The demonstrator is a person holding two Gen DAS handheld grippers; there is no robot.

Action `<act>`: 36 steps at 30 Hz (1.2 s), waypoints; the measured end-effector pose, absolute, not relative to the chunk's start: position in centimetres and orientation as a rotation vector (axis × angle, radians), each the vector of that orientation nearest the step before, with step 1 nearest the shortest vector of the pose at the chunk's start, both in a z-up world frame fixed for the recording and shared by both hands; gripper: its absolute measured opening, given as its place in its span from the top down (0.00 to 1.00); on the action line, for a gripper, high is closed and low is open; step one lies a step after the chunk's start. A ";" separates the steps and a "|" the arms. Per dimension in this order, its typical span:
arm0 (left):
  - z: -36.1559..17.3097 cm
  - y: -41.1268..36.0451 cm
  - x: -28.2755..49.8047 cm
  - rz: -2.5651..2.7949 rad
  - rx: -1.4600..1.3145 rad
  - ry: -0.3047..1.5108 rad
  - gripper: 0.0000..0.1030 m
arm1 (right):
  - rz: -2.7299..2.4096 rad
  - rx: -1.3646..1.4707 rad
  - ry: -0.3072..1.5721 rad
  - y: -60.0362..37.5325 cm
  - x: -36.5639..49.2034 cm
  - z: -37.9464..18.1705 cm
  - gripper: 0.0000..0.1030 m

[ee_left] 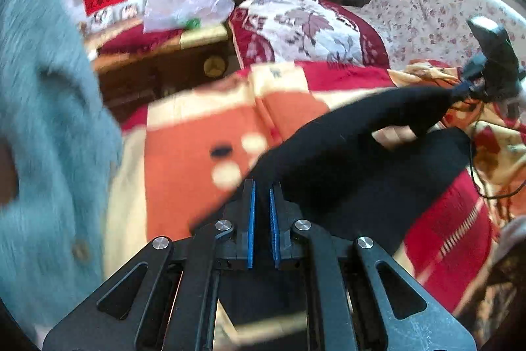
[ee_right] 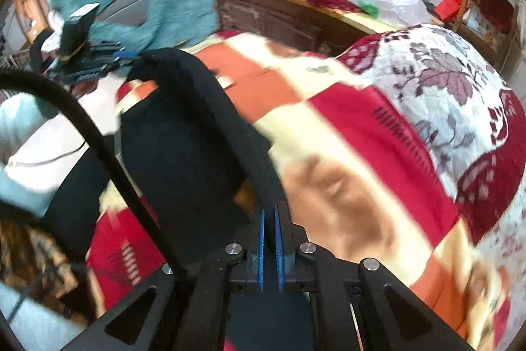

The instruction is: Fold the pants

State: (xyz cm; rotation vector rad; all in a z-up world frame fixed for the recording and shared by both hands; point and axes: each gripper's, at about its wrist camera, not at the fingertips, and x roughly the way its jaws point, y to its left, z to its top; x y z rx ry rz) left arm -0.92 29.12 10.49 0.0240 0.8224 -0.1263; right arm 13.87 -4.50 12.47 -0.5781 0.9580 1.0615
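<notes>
Soft, floppy black pants (ee_left: 361, 153): both the left claw (ee_left: 262, 186) and right claw (ee_right: 269, 209) clamp an edge; best held at corners.

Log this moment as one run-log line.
task: fold pants | left gripper: shut on black fabric pants | right gripper: shut on pants | pants lifted over red-orange patterned blanket | view: motion-blurred

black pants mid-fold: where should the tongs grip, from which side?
Judging from this pose: the pants are best held at the edge corners, one per tongs, from opposite ends. Left tongs and right tongs pinch them so, the cloth between hanging over the blanket.
</notes>
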 end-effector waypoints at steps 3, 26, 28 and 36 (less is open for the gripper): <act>7.5 29.2 -3.7 -0.106 -0.059 0.886 0.93 | 1.088 -0.501 1.020 -6.4 9.8 9.8 0.95; 5.4 30.1 -8.8 0.089 -0.769 0.906 0.46 | 1.103 -0.139 0.932 -1.9 3.9 6.5 0.67; 5.1 30.0 -8.6 0.103 -0.825 0.880 0.46 | 1.130 -0.206 0.896 1.0 3.0 6.3 0.65; 3.4 29.8 -6.9 0.169 -0.967 0.822 0.46 | 1.122 -0.449 0.774 7.4 0.5 4.3 0.57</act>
